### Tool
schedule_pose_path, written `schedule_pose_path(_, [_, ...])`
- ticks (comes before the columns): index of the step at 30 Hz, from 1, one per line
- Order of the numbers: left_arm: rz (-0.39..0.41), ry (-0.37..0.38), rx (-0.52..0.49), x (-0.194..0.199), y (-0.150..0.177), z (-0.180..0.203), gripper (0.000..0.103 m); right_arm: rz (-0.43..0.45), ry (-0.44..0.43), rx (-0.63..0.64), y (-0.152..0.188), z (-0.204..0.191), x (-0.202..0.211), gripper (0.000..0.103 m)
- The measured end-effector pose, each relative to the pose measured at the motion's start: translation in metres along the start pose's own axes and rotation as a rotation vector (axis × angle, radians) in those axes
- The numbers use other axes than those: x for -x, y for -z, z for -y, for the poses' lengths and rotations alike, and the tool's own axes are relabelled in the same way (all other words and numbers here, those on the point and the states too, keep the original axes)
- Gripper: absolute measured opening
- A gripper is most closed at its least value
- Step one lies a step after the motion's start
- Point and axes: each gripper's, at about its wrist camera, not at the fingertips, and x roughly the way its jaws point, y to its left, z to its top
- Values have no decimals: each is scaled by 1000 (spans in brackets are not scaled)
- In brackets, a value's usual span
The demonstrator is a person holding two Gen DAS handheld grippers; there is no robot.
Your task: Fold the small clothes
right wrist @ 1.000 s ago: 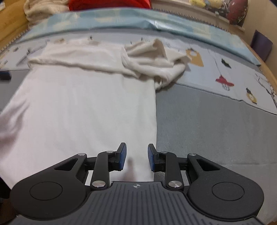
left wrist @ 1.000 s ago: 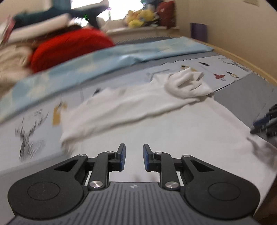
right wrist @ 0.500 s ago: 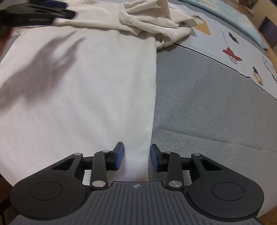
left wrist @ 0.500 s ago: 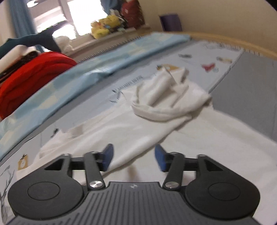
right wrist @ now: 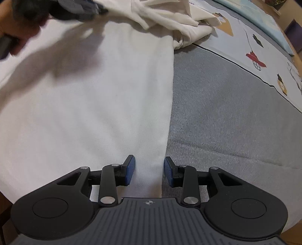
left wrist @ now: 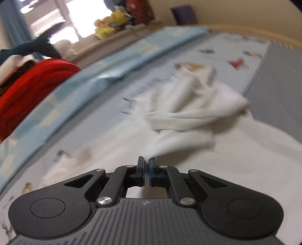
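Left wrist view: half a second ago the jaws of the left gripper (left wrist: 146, 162) stood wide apart above the cloth. Now they are pinched together on a small tuft of the white shirt (left wrist: 236, 150), and the camera sits closer to it. The cloth is pulled into a little peak at the tips. The bunched-up sleeve (left wrist: 190, 105) lies just past the jaws, and it looks bigger than before. The shirt lies on a bed with a gray sheet (left wrist: 279, 90) and a light blue printed cover (left wrist: 105, 116). A red blanket (left wrist: 28, 88) and a yellow soft toy (left wrist: 108, 25) are far back. This view is blurry.

Right wrist view: the right gripper (right wrist: 149, 170) has its jaws partly open, much as they were half a second ago. The straight side edge of the shirt (right wrist: 85, 94) runs between them, but the pads do not press on it. The gripper looks lower to the cloth than a second ago. The shirt lies flat, and its long way runs from the jaws up to the bunched sleeve (right wrist: 169, 17) at the far end. The gray sheet (right wrist: 226, 113) is bare to the right. At the top left the left gripper (right wrist: 79, 10) shows as a dark blur, with a person's hand (right wrist: 17, 28) holding it.
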Motion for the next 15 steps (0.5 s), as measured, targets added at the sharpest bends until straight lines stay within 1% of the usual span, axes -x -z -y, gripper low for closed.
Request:
schedule_pose_path(1, [12, -8, 30, 9, 0, -16, 4, -4, 4, 3, -1, -1, -1, 36])
schedule_pose_path(3, [27, -45, 121, 28, 8, -62, 4, -14, 11, 7, -4, -1, -2, 36])
schedule_pose_path(5, [17, -84, 235, 44, 28, -115, 4, -24, 19, 15, -6, -3, -2, 37])
schedule_pose_path(7, [-10, -132, 383, 63, 64, -178, 4, -30, 28, 28, -7, -5, -3, 37])
schedule_pose_path(9, [-43, -202, 549, 83, 112, -240, 4, -35, 40, 42, -8, -9, -3, 37])
schedule_pose_path(11, [-81, -311, 725, 109, 172, -300, 4, -39, 48, 56, -9, -10, -3, 36])
schedule_pose_path(12, [-109, -378, 808, 122, 204, -327, 4, -42, 50, 61, -9, -10, -3, 37])
schedule_pose_path(13, [-149, -467, 878, 136, 237, -350, 4, -44, 52, 64, -9, -11, -3, 37])
schedule_pose_path(14, [-209, -591, 942, 151, 272, -374, 5, -47, 55, 65, -10, -11, -3, 37])
schedule_pose_path(15, [-253, -691, 989, 166, 298, -390, 6, -50, 59, 67, -10, -12, -3, 37])
